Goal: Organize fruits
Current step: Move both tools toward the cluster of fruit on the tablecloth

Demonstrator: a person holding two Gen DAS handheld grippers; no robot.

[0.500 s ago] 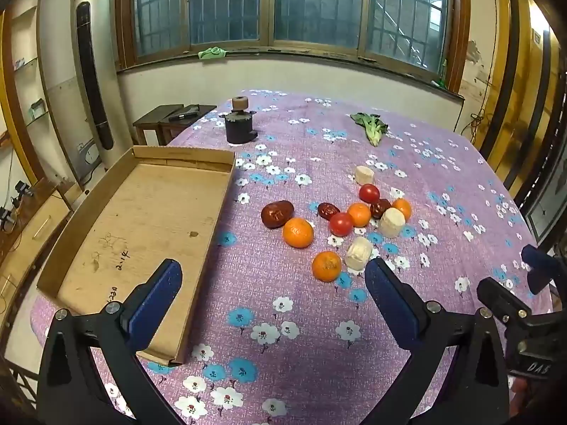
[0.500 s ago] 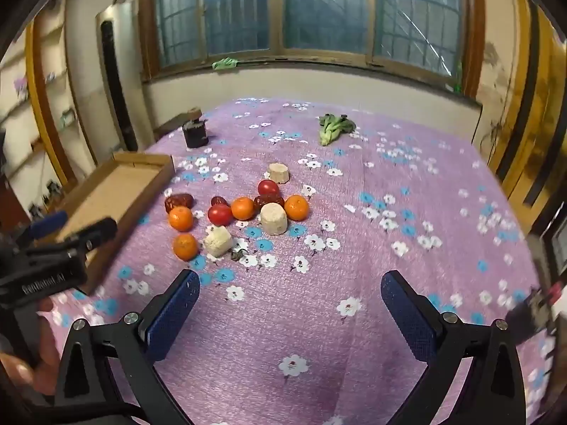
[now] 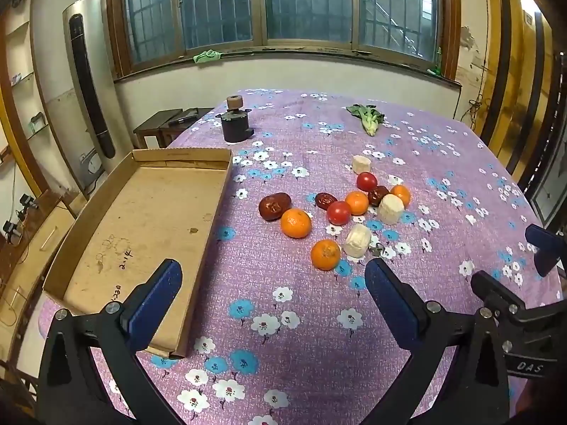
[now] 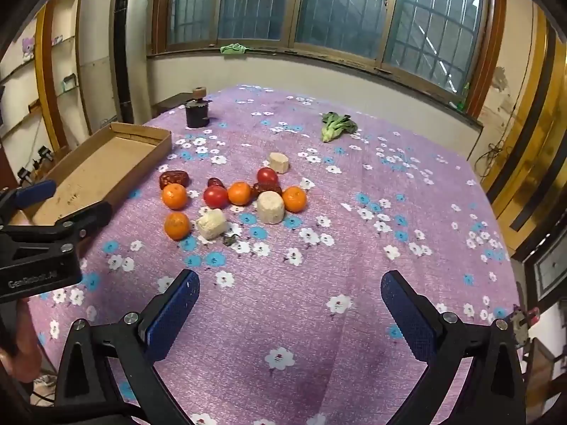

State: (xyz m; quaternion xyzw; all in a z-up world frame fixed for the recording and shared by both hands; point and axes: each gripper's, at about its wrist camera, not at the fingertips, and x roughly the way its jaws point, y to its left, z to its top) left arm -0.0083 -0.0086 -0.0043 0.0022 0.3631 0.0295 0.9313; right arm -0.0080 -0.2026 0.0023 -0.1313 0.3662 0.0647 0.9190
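A cluster of fruit lies on the purple flowered tablecloth (image 3: 283, 311): several oranges, with the nearest orange (image 3: 325, 254) in front, two red tomatoes (image 3: 338, 212), dark red dates (image 3: 274, 206) and pale white chunks (image 3: 358, 241). The same cluster shows in the right wrist view, with the near orange (image 4: 177, 226) and a white chunk (image 4: 270, 207). An empty cardboard tray (image 3: 141, 219) lies left of the fruit. My left gripper (image 3: 273, 283) is open and empty, short of the near orange. My right gripper (image 4: 290, 295) is open and empty, nearer than the fruit.
A dark jar with a cork-like top (image 3: 234, 124) stands at the back, a green leafy vegetable (image 3: 366, 117) at the back right. The table's edge runs just left of the tray. The left gripper (image 4: 53, 226) shows at the left of the right wrist view.
Both grippers have edged slightly forward toward the fruit; the fruit and tray have not moved.
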